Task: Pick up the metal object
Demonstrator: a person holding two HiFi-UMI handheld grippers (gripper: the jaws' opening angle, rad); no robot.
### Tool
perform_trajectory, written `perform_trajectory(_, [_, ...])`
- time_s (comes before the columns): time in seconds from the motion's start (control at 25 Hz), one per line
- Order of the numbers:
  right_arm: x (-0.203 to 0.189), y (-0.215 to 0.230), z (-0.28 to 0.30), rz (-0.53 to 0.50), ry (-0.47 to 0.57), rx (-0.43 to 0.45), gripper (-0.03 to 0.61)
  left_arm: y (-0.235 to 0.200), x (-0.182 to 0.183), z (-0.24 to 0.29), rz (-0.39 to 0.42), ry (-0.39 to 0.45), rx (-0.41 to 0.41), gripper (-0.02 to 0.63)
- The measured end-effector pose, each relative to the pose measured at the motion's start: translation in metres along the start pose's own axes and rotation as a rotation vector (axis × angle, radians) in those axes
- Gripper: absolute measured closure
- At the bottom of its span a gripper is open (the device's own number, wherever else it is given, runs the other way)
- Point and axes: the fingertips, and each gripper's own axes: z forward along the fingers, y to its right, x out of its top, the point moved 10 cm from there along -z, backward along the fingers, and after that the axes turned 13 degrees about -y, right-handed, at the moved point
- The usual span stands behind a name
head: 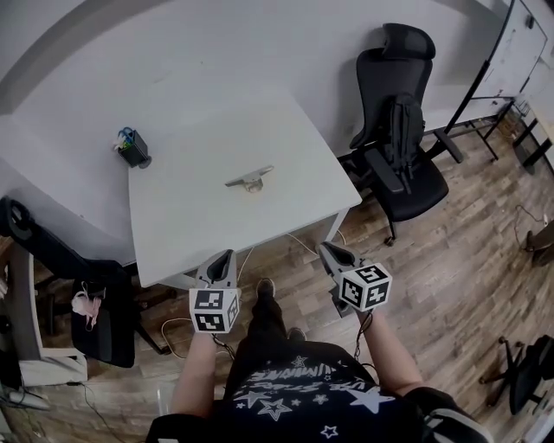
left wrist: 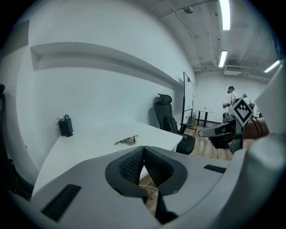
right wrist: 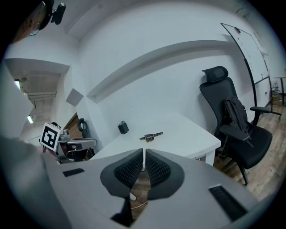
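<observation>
Left tool (left wrist: pixel 144 151) and right tool (right wrist: pixel 144 154) jaws are shown together, empty, only in their own views. Metal object (head: pixel 249 179) is seen ahead of both on bench (head: pixel 190 225).

I see even, rather cool light from long ceiling tubes (left wrist: pixel 225 13), which glare a little. Shadows on the white square counter (head: pixel 199 216) are soft. Both gripper views bend and darken at the edges.

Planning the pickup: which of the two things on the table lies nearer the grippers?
The metal object, lying flat near the middle of the table; the black holder stands at its far left edge.
</observation>
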Motion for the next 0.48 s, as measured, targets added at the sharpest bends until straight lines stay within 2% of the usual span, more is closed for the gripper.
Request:
perform_trajectory(0.32, [0.042, 0.029, 0.047, 0.017, -0.001, -0.053, 0.529, -0.034, 0.043, 0.069, 0.065, -0.001, -0.065, 0.594])
perform_trajectory(0.48, [0.069, 0.044, 0.074, 0.024, -0.001, -0.077, 0.529, -0.055, 0.065, 0.106, 0.116, -0.021, -0.063, 0.593])
